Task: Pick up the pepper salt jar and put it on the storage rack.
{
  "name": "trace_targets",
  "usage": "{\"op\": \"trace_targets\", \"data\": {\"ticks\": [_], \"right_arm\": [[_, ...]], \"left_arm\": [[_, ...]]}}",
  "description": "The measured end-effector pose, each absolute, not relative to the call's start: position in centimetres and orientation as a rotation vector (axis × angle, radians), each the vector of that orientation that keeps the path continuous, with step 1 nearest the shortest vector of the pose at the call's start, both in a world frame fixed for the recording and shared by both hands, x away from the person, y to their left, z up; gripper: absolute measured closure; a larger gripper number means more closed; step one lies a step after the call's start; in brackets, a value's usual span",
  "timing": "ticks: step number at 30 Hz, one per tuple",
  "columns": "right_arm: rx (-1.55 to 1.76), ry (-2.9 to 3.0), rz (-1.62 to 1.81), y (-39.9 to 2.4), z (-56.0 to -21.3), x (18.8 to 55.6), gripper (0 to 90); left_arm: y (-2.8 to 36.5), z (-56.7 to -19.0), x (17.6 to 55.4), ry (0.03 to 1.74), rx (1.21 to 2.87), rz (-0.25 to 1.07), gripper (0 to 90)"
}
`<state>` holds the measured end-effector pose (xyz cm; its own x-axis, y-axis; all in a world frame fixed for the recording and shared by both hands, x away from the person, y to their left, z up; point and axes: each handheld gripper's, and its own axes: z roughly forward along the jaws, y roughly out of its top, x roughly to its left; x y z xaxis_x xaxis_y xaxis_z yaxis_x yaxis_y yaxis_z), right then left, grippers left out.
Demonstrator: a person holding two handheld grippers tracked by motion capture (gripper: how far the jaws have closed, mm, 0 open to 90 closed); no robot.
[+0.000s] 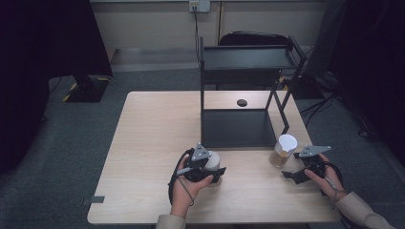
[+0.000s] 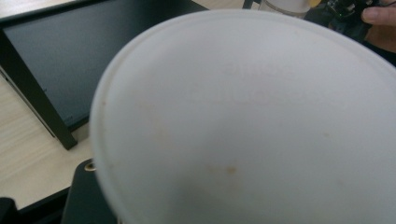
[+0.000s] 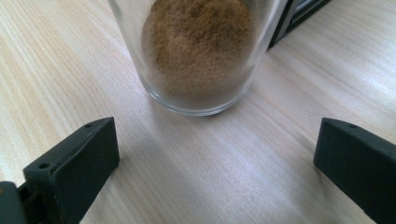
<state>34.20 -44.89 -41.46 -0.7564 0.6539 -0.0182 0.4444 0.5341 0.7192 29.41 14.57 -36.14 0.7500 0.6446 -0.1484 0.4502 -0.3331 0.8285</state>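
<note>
At six o'clock on the table (image 1: 143, 143), a white-lidded jar (image 1: 213, 162) is clamped by the left gripper (image 1: 210, 172); faint embossed lid lettering is unreadable. The right gripper (image 1: 292, 174) is held apart before the powder jar (image 1: 282, 151).

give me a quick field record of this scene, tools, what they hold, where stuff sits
left tool: shut on white-lidded jar, near the table's front edge
right tool: open, jaws apart, just short of the glass jar, not touching
glass jar: upright on table, brown powder inside, white lid on top
black shelf rack: behind both jars, on the table
table: light wood
</note>
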Motion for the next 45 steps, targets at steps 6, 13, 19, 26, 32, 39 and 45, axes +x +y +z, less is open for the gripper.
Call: {"op": "trace_targets", "data": {"ticks": [6, 13, 19, 26, 32, 39, 45], "right_arm": [[0.916, 2.490, 1.047, -44.9, -41.5, 34.2, 0.0], [0.917, 2.490, 1.047, -44.9, -41.5, 34.2, 0.0], [0.917, 2.490, 1.047, -44.9, -41.5, 34.2, 0.0], [0.917, 2.490, 1.047, -44.9, -41.5, 34.2, 0.0], [0.916, 2.491, 1.047, -44.9, -41.5, 34.2, 0.0], [0.915, 2.491, 1.047, -44.9, -41.5, 34.2, 0.0], [0.913, 2.492, 1.048, -44.9, -41.5, 34.2, 0.0]], "left_arm": [[13.9, -35.3, 30.4, 0.821, 1.992, 0.262, 34.7], [13.3, -34.6, 31.4, 0.822, 1.994, 0.275, 34.7], [12.7, -34.0, 32.2, 0.829, 1.995, 0.284, 34.7], [11.8, -33.6, 33.2, 0.836, 1.993, 0.295, 34.8], [11.0, -33.0, 34.1, 0.839, 2.006, 0.309, 34.8], [10.3, -32.4, 34.8, 0.845, 1.999, 0.329, 34.9], [9.6, -31.6, 35.5, 0.838, 1.995, 0.345, 35.0]]}}
